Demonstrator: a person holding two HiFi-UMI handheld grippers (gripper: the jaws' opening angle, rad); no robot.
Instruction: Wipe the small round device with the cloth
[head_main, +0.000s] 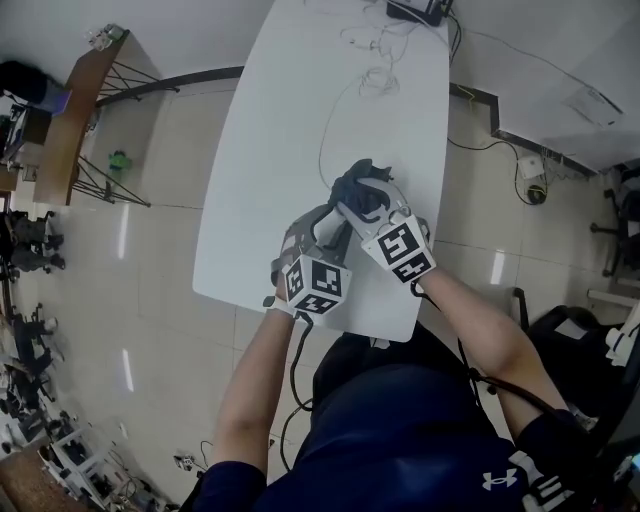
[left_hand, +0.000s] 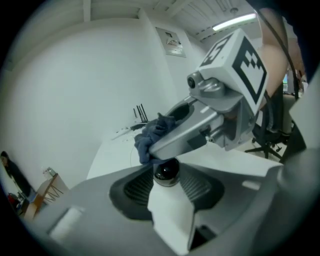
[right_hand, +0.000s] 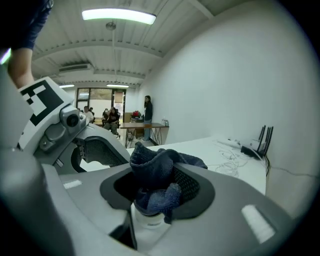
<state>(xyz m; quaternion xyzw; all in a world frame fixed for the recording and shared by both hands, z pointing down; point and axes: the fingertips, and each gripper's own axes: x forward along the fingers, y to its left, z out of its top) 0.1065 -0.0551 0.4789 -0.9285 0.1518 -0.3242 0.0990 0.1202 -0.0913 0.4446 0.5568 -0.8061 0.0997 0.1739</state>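
Though the head view hides it behind the bunched cloth (head_main: 360, 188) and both grippers, the small round device (left_hand: 166, 172) shows in the left gripper view as a dark glossy dome. It sits between the left gripper's (left_hand: 166, 184) ribbed pads (left_hand: 137, 186), which close narrowly on its sides. Just above it, the right gripper (right_hand: 157, 187) pinches the cloth; whether cloth touches dome is unclear. All this hangs over the white table's (head_main: 300, 100) near edge.

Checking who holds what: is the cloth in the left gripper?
No: the right gripper clamps the cloth; the left gripper holds the small round device.
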